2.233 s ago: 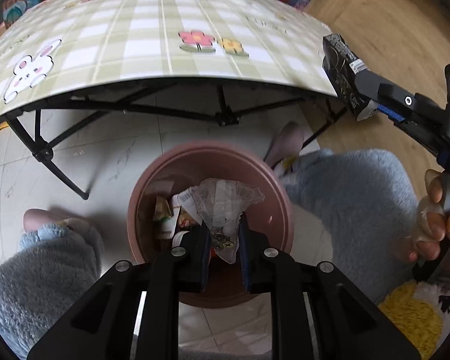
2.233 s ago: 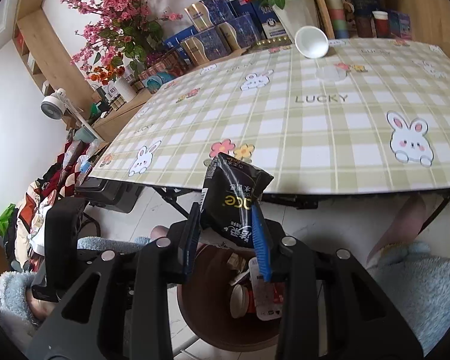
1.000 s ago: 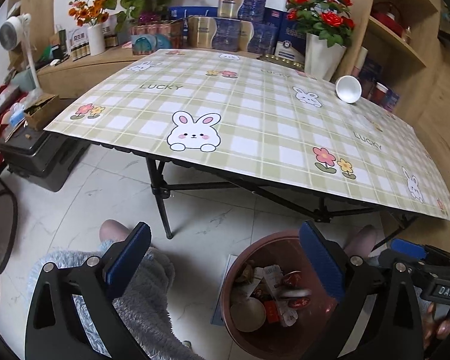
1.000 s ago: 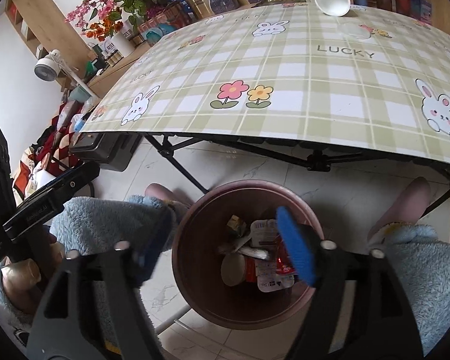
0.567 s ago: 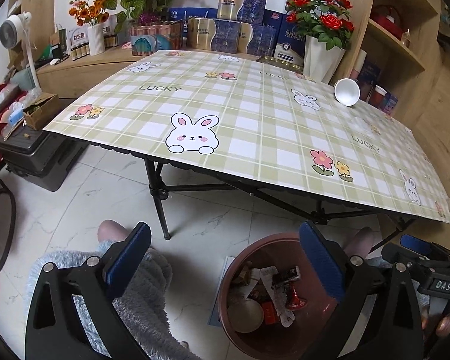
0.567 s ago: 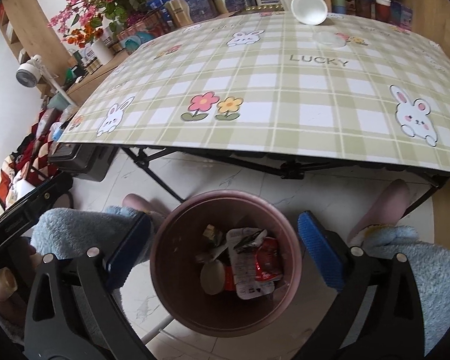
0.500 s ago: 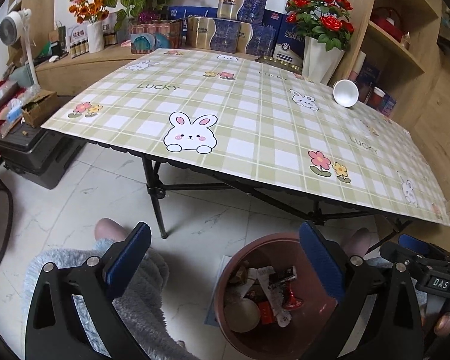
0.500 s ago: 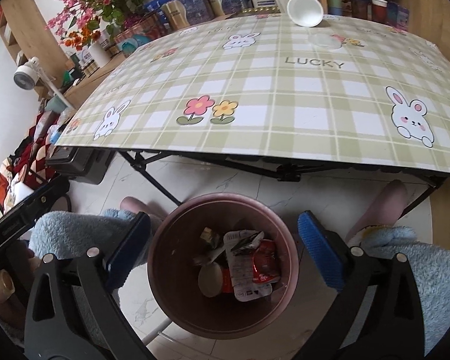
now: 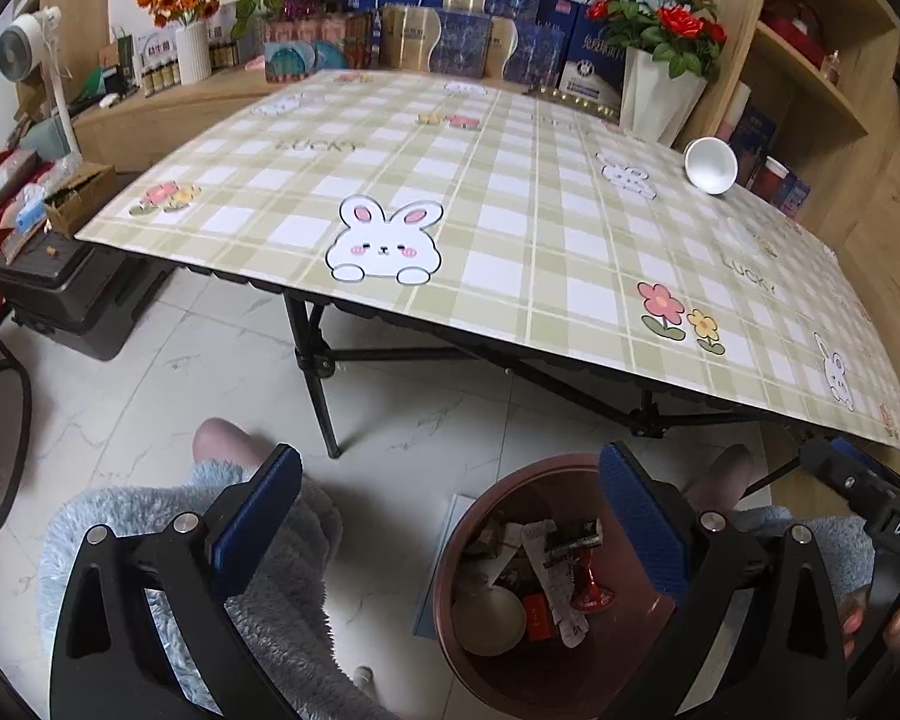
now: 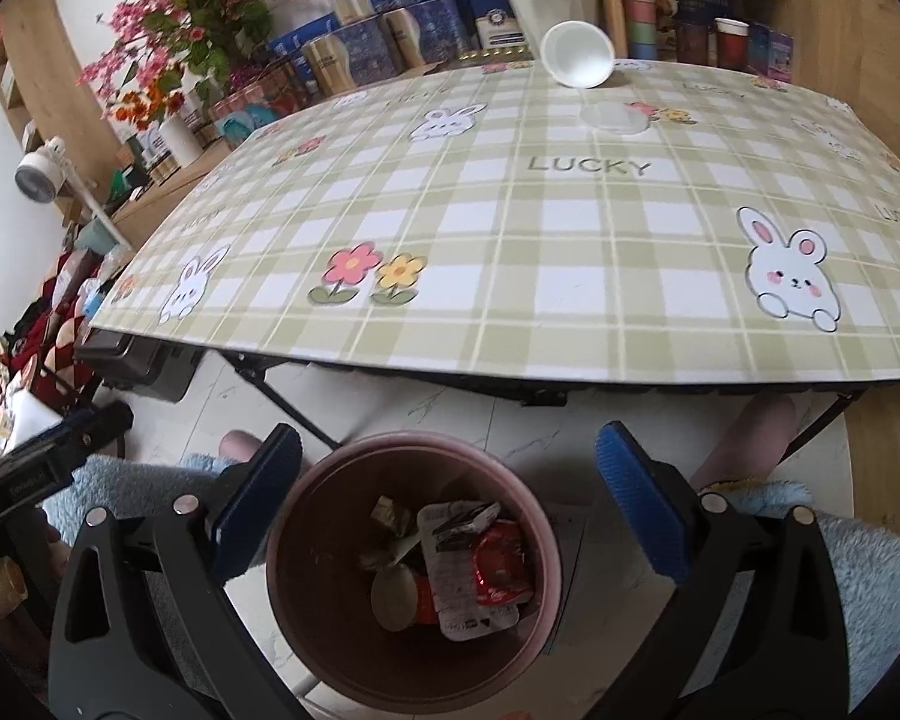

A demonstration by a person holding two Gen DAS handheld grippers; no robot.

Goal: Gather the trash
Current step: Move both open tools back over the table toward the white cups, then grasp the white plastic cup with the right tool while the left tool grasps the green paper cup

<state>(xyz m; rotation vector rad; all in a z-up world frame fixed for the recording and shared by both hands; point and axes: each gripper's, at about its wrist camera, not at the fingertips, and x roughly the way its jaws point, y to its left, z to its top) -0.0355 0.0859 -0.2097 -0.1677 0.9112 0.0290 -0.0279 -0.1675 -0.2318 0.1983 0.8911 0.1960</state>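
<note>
Nearest, both tools are held with jaws wide apart and nothing between them: the left tool (image 9: 447, 504) and the right tool (image 10: 447, 492). Just beyond, on the floor, the bin (image 10: 306, 546) is seen holding wrappers (image 10: 480, 558). On the table (image 10: 570, 252), at its far right, a white cup (image 10: 577, 62) lies tipped over. Collecting it appears next; a long reach across the table is called for.

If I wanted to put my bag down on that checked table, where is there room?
Nearly all of the table is bare, from the near edge back to the tipped white cup and a clear lid in front of it. The boxes and flower vase crowd behind the far edge.
</note>
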